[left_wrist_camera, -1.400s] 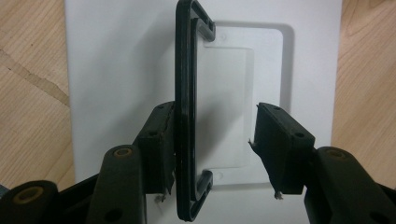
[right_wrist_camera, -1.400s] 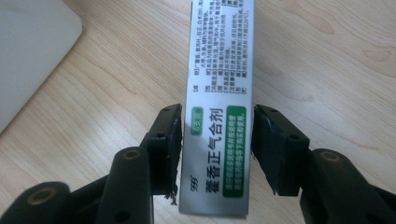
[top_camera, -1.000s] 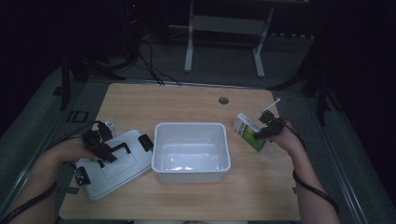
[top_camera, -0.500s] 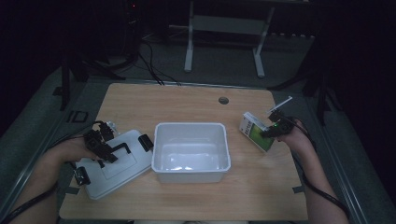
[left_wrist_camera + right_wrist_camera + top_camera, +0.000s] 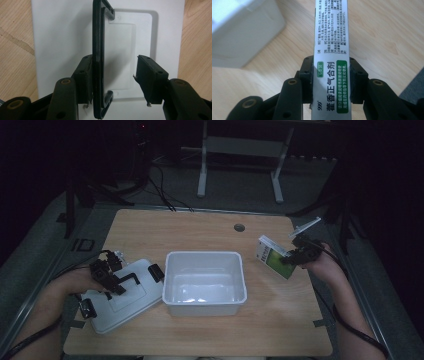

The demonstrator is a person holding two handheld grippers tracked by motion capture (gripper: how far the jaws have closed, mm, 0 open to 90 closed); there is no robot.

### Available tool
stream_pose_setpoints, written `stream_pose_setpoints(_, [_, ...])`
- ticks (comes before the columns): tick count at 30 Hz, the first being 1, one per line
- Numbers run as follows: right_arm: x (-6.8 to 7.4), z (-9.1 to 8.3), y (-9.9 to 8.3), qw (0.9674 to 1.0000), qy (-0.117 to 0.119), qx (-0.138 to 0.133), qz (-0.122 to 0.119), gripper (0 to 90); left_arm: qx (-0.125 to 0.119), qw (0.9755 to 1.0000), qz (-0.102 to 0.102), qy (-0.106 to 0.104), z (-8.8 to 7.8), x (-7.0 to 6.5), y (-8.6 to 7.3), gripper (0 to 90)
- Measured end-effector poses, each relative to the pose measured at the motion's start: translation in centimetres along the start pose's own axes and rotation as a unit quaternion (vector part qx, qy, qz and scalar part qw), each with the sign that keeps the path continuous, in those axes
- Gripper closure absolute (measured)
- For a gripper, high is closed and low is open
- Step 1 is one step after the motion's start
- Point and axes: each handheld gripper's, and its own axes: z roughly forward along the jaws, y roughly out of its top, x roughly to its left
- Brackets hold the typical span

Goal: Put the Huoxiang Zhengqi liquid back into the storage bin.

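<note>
The right claw (image 5: pixel 331 80) clamps the medicine box (image 5: pixel 331 62) above the surface (image 5: pixel 200 227). The left claw (image 5: pixel 113 80) stands apart around the lid handle (image 5: pixel 100 62). A narrow-edge grip risks box slippage.

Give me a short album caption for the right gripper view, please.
The right gripper clamps a green-and-white medicine box above the wooden table, near the white bin.

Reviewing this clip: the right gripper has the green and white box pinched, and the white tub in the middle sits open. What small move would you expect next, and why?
Probably carry the box left over the tub and lower it in. The right gripper is shut on the box, which it holds beside the tub; the tub looks empty, and its lid lies off to the left under the open left gripper.
</note>
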Motion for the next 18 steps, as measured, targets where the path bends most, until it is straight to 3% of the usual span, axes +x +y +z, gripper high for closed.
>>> stream_pose_setpoints(10, [3.0, -3.1, 2.5, 0.9980, 0.014, -0.026, -0.056, 63.2, -0.001, 1.0000, 0.002, -0.002, -0.1, -0.2, 0.1, 49.3])
stream_pose_setpoints(18, [5.3, -4.9, 4.3, 0.9940, 0.034, -0.050, -0.091, 63.3, 0.001, 1.0000, -0.001, -0.004, -0.2, -0.3, 0.2, 49.3])
